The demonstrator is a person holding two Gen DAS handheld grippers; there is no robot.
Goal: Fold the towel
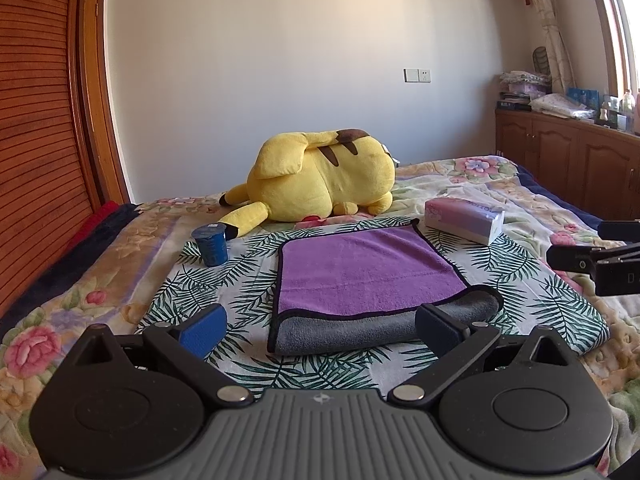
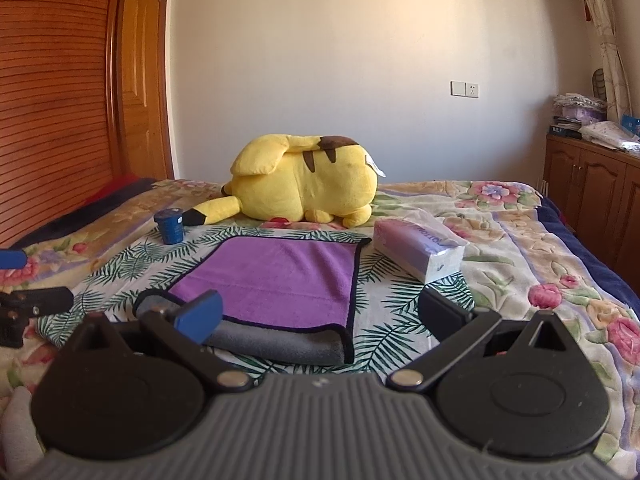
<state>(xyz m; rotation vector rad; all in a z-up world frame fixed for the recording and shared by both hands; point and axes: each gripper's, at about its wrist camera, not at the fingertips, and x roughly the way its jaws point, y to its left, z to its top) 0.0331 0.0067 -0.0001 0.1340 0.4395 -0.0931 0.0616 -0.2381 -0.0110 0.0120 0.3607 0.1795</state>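
A purple towel point(image 1: 368, 268) with a grey underside and black trim lies folded on a palm-leaf cloth point(image 1: 248, 288) on the bed. Its grey folded edge faces me. It also shows in the right wrist view point(image 2: 280, 280). My left gripper point(image 1: 320, 332) is open and empty, just in front of the towel's near edge. My right gripper point(image 2: 320, 320) is open and empty, in front of the towel's near right corner. The right gripper's side shows at the right edge of the left wrist view point(image 1: 600, 268).
A yellow plush toy point(image 1: 320, 176) lies behind the towel. A blue cup point(image 1: 210, 246) stands at the left, a tissue pack point(image 1: 464, 220) at the right. A wooden wardrobe point(image 1: 40, 120) is on the left, a cabinet point(image 1: 568, 160) on the right.
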